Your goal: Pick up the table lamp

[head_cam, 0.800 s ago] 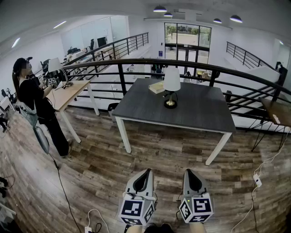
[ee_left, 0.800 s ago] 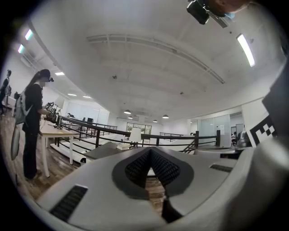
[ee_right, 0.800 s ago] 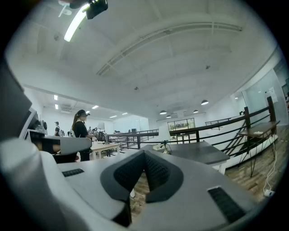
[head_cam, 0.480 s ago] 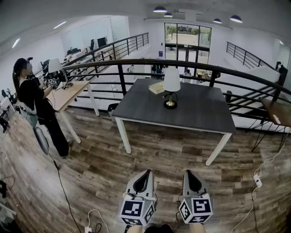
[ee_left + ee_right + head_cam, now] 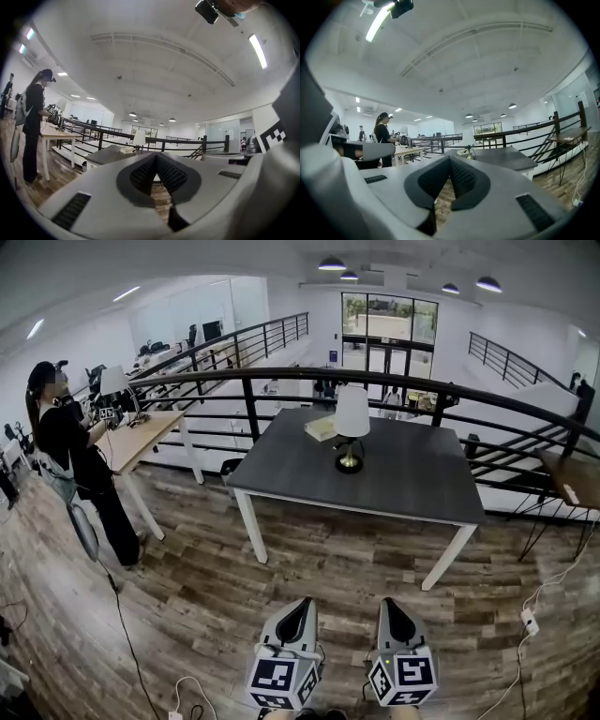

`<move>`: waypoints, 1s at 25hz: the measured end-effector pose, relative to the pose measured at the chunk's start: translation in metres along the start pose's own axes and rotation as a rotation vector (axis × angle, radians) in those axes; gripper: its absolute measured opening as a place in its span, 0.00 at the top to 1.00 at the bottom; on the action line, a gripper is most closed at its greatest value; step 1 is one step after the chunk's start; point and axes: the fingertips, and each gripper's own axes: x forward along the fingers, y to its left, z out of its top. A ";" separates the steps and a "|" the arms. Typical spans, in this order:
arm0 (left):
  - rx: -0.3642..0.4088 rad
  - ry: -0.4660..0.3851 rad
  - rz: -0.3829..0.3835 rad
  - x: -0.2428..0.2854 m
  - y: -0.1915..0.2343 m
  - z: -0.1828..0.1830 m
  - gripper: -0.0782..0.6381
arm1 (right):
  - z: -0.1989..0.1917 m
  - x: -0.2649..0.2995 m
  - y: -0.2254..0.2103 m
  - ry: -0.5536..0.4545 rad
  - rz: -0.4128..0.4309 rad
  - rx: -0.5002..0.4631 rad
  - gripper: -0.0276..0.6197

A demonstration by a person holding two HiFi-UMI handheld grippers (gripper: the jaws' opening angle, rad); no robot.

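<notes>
The room had a brown wood floor (image 5: 187, 587) and a black railing (image 5: 281, 376). A grey table (image 5: 412, 479) stood by the railing. The table lamp (image 5: 352, 427) stood upright near the tabletop's far edge, with a book (image 5: 322, 428) just beside it. A person (image 5: 70, 451) stood at a light desk (image 5: 141, 432). The left gripper (image 5: 302, 601) and right gripper (image 5: 389, 604) were well apart from the table. Only the 2 gripper views showed their jaws pressed together, holding nothing. Only the head view showed the tabletop from above.

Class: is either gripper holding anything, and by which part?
Nothing is held. The left gripper and right gripper have jaws shut and empty; the lamp stands untouched on the table.
</notes>
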 end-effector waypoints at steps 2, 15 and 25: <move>-0.006 0.001 0.007 0.007 -0.003 -0.002 0.88 | -0.001 0.004 -0.008 0.002 0.004 0.001 0.96; -0.003 0.031 0.025 0.025 -0.008 -0.020 0.88 | -0.018 0.024 -0.026 0.026 0.029 0.011 0.96; -0.025 0.040 -0.014 0.086 0.029 -0.025 0.88 | -0.025 0.089 -0.033 0.046 0.002 0.002 0.96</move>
